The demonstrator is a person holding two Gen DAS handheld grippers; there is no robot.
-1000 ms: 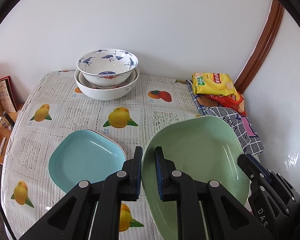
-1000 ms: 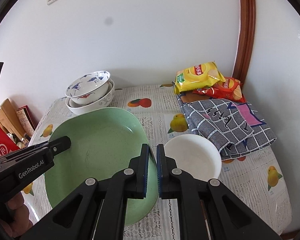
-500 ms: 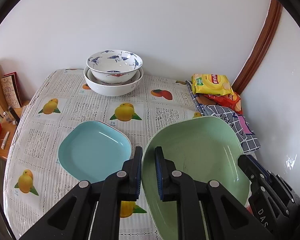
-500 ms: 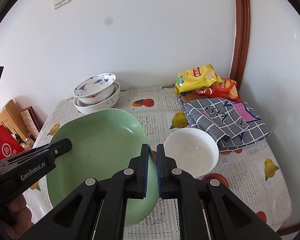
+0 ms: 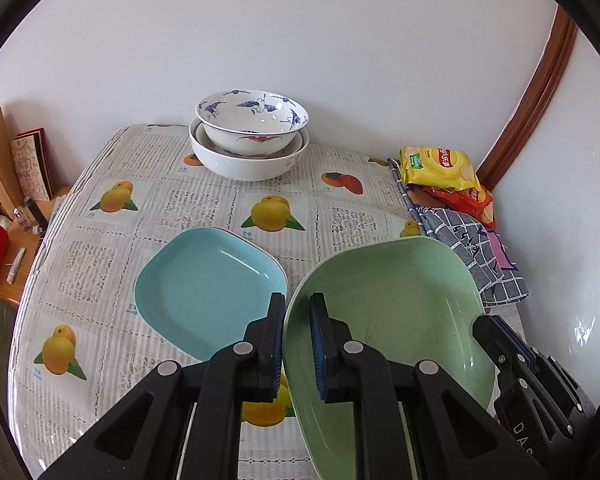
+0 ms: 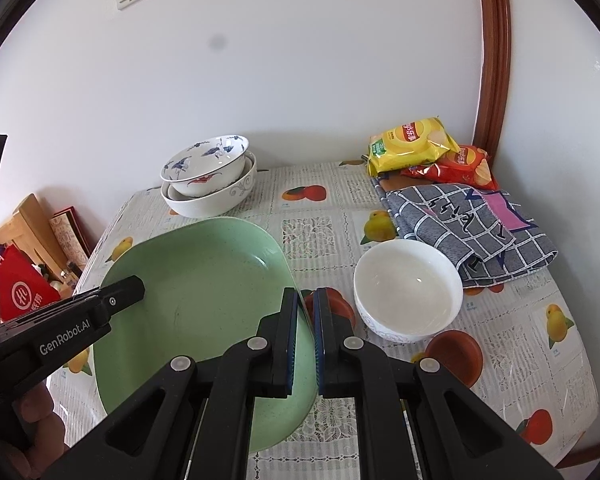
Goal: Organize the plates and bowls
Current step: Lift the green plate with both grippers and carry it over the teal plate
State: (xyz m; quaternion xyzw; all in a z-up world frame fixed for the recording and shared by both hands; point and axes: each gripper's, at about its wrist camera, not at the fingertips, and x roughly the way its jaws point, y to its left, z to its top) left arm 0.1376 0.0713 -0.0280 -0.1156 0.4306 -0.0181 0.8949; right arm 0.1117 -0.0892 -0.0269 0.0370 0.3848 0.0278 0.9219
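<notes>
A large green plate (image 5: 388, 312) (image 6: 196, 292) hangs just above the tablecloth, held from both sides. My left gripper (image 5: 298, 304) is shut on its left rim and also shows in the right wrist view (image 6: 132, 288). My right gripper (image 6: 306, 300) is shut on the opposite rim, seen from the left wrist (image 5: 500, 336). A light blue plate (image 5: 208, 284) lies on the table to the left of the green one. A white bowl (image 6: 408, 288) stands to its right. Two nested bowls (image 5: 252, 136) (image 6: 208, 176), the top one blue-patterned, stand at the back near the wall.
Yellow and red snack bags (image 6: 412, 144) and a folded checked cloth (image 6: 472, 224) fill the back right corner by the wooden door frame. Books, a red bag (image 6: 16, 292) and small items sit on a lower surface past the table's left edge. A wall closes the back.
Both grippers have drifted a little to the left with the green plate still clamped; the bowls and blue plate have slid rightward in both views. The grips have not changed.
</notes>
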